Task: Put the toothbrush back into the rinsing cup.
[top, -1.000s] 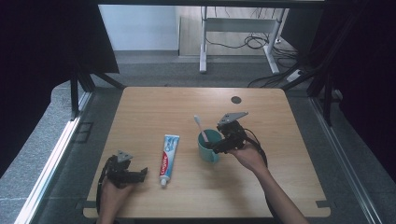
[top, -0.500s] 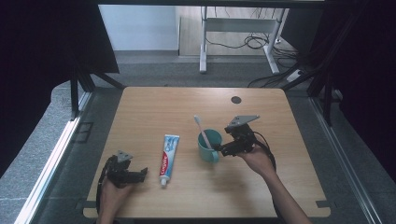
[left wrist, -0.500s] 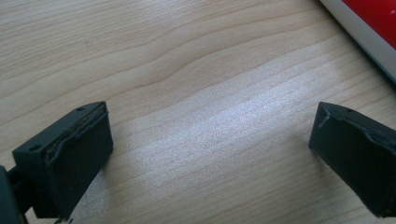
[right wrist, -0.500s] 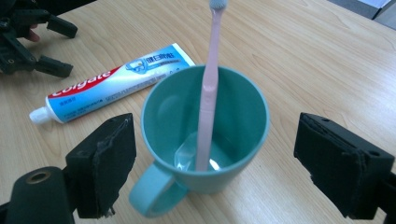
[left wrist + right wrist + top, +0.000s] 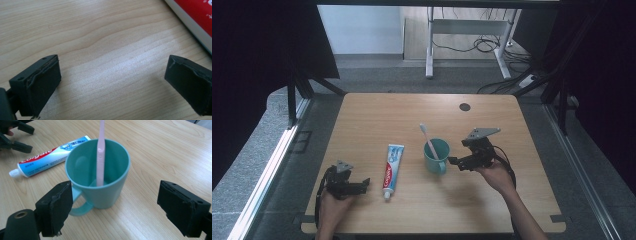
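we list: right tongs (image 5: 112, 207) open, cup (image 5: 100, 177) with toothbrush (image 5: 100, 152) just ahead; left tongs (image 5: 110, 85) open, toothpaste (image 5: 393, 164) just beside.

Smooth plastic cup (image 5: 100, 182); matt wood-grain table (image 5: 162, 152).

My right gripper (image 5: 453, 163) is backing away from the cup (image 5: 436, 155). A second ago its jaws sat right at the cup's rim, over the toothbrush (image 5: 428, 139); half a second ago they were already drawn off to the cup's right. Now the gripper sits lower and nearer to me, just beside the cup, and my right hand (image 5: 496, 174) has come back with it.
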Demonstrator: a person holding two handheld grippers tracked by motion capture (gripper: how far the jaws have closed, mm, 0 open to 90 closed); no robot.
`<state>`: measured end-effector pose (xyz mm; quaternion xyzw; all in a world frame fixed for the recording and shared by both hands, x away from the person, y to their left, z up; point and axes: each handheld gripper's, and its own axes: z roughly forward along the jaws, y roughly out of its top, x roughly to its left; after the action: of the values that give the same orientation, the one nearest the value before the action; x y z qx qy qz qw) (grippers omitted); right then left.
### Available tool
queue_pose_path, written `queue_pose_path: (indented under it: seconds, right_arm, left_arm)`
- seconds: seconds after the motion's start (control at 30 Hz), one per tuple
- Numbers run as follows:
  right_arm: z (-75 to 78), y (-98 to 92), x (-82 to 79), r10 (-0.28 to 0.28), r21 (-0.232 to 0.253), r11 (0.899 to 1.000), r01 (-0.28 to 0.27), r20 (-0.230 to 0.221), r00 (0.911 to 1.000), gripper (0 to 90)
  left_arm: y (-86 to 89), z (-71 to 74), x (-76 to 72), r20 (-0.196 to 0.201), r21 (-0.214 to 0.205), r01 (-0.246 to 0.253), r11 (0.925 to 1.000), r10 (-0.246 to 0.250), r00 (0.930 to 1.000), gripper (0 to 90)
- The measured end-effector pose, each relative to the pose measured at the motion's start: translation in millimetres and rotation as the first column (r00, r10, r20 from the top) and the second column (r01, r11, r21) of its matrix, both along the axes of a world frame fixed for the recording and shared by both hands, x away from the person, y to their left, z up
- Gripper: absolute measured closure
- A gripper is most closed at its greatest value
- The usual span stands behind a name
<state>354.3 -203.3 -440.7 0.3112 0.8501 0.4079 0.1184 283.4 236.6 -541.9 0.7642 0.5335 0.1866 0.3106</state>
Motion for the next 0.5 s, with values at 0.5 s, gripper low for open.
queue_pose_path:
  seconds: [0.5]
  right_arm:
    - [-8.8, -23.5, -10.3, -0.032, -0.002, 0.999, 0.032, 0.006, 0.9995, 12.8]
  left_arm:
    - [0.2, 0.8, -0.6, 0.006, -0.002, -0.002, 1.0000, 0.002, 1.0000, 0.5]
